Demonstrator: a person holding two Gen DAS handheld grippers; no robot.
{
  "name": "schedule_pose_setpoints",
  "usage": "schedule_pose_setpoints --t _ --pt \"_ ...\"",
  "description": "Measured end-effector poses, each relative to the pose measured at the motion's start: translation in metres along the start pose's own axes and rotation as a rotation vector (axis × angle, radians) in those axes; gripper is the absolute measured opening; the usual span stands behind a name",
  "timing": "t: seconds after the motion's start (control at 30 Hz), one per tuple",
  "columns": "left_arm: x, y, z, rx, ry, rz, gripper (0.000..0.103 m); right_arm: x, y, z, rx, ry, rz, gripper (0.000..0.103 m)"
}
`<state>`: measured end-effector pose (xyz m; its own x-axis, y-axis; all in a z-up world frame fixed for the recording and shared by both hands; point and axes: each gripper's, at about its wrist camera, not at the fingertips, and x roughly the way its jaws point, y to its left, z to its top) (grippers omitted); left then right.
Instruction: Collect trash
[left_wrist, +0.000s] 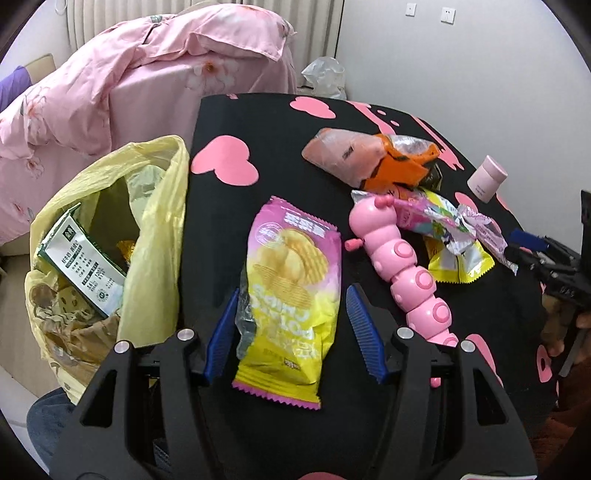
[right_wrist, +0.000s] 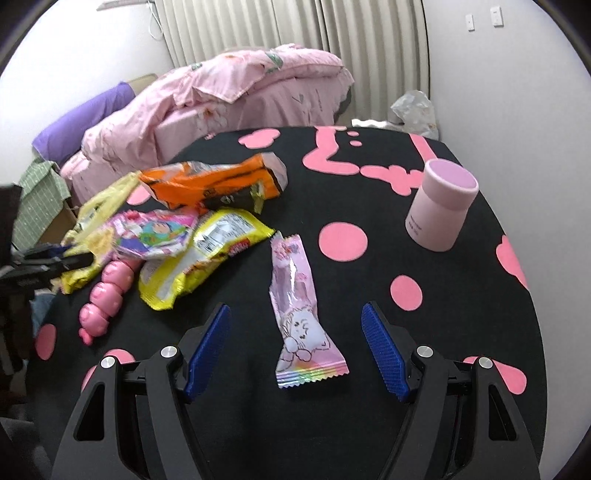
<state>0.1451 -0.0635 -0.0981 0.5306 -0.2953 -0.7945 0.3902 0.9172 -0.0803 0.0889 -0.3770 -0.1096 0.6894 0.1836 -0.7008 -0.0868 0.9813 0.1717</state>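
In the left wrist view, my left gripper (left_wrist: 293, 295) is open, its blue pads on either side of a pink and yellow chip bag (left_wrist: 291, 295) lying on the black table (left_wrist: 280, 147). A yellow trash bag (left_wrist: 155, 221) with wrappers inside hangs open at the table's left edge. In the right wrist view, my right gripper (right_wrist: 297, 312) is open around a pale pink candy wrapper (right_wrist: 297, 314). An orange wrapper (right_wrist: 210, 182), a yellow wrapper (right_wrist: 207, 254) and a pink cartoon wrapper (right_wrist: 155, 232) lie piled to the left.
A pink caterpillar toy (left_wrist: 406, 266) lies right of the chip bag; it also shows in the right wrist view (right_wrist: 107, 295). A pink cylindrical jar (right_wrist: 439, 206) stands at the table's right. A bed with a pink quilt (right_wrist: 221, 96) is behind the table.
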Motion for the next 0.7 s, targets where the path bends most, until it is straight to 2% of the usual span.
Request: schedule_pose_setpoints --t 0.1,0.3,0.33,0.4,0.6,0.7 --pt "0.000 0.000 -0.001 -0.003 0.002 -0.004 0.056 0.004 -0.003 0.003 0.005 0.009 -0.011 0.070" --pt "-0.005 0.005 -0.004 -0.044 0.008 -0.039 0.056 0.017 -0.001 -0.003 -0.053 0.085 -0.072 0.068" --pt "-0.005 0.007 -0.004 -0.052 0.011 -0.045 0.056 0.018 -0.001 -0.006 -0.052 0.091 -0.070 0.054" --pt "-0.005 0.009 -0.005 -0.071 0.021 -0.050 0.056 0.013 -0.005 -0.006 -0.031 0.077 -0.051 0.036" --pt "-0.006 0.011 -0.009 -0.106 0.037 -0.050 0.056 -0.003 0.004 -0.002 -0.068 0.004 -0.032 0.034" --pt "-0.006 0.009 -0.008 -0.103 0.044 -0.041 0.056 -0.005 0.007 0.000 -0.074 -0.006 -0.020 0.034"
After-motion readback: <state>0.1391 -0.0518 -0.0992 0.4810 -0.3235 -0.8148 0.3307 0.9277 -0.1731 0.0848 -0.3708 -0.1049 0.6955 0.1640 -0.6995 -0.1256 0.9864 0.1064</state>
